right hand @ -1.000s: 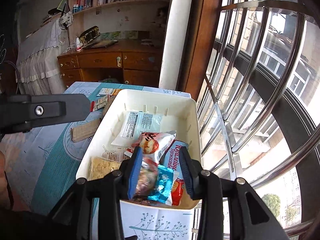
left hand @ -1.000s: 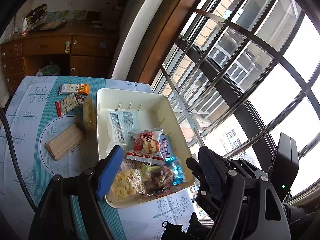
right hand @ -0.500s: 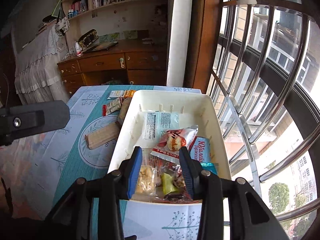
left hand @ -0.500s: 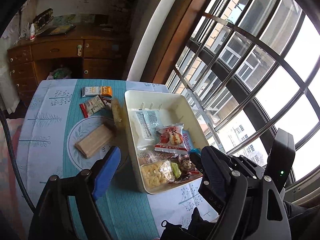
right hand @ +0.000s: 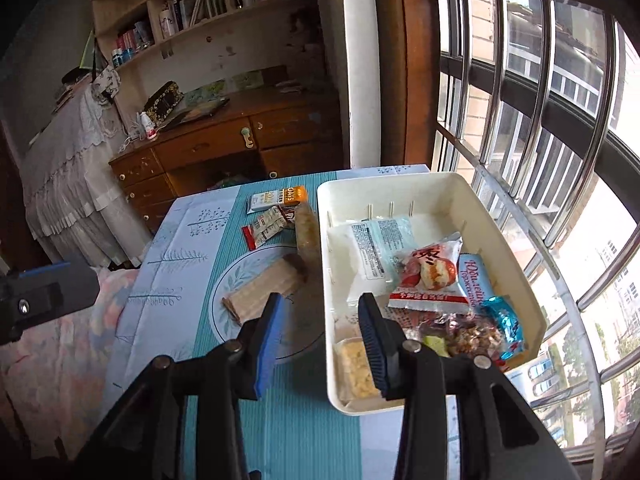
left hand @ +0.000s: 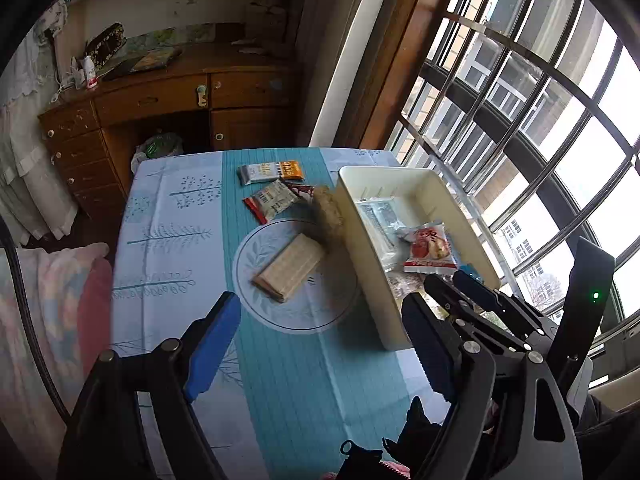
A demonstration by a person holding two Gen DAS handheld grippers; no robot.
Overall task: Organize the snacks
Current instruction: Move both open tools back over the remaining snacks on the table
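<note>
A white bin (right hand: 400, 178) stands on the right of the table and holds several snack packets, among them a red-and-white one (right hand: 428, 276) and a white one (right hand: 372, 252). On the cloth to its left lie a wafer pack (left hand: 288, 268), a brown biscuit roll (left hand: 328, 216), a red-and-white packet (left hand: 272, 200) and an orange-ended bar (left hand: 272, 171). My left gripper (left hand: 320, 344) hovers open over the cloth, just short of the wafer pack, with nothing in it. My right gripper (right hand: 320, 320) hangs above the bin's left wall, jaws partly apart and empty.
A wooden desk with drawers (left hand: 160, 104) stands beyond the table's far edge. Window bars (right hand: 540, 120) run close along the bin's right side. Floral bedding (left hand: 52, 300) and a black cable (left hand: 24, 320) lie off the table's left edge.
Both grippers have drawn away from the bin toward the left. The left one now hangs over the cloth near the wafer pack; the right one has shifted from over the packets to the bin's left wall.
</note>
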